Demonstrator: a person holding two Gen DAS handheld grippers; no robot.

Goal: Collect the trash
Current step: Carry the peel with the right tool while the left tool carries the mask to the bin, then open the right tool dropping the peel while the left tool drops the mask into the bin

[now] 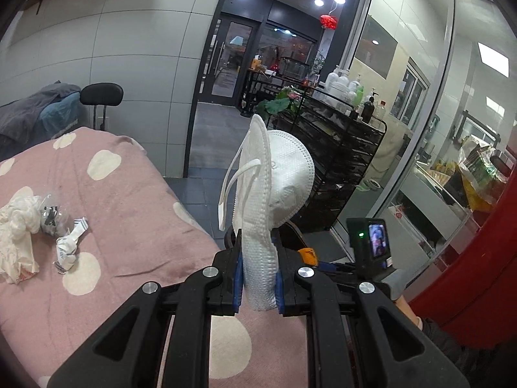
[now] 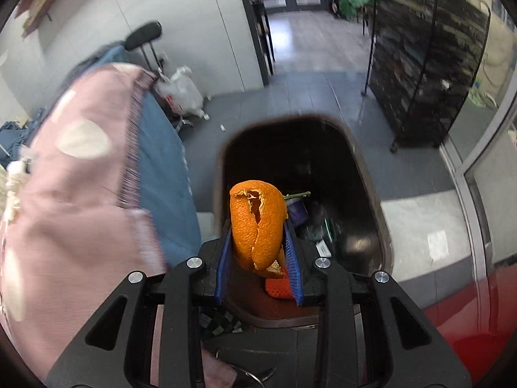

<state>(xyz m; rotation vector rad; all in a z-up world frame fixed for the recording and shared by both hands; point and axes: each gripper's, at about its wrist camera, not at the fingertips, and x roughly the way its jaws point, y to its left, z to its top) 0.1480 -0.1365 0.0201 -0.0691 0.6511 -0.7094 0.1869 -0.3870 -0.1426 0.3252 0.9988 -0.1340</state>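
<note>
Fingers of the right gripper pinch an orange peel above the dark bin; release only once centred. The left gripper clamps a white face mask.

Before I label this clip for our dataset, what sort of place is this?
Probably a treatment room in a salon or massage shop, not a home: a narrow bed under a pink spotted blanket, a black cart of pump bottles, and glass partitions opening toward a lobby.
</note>
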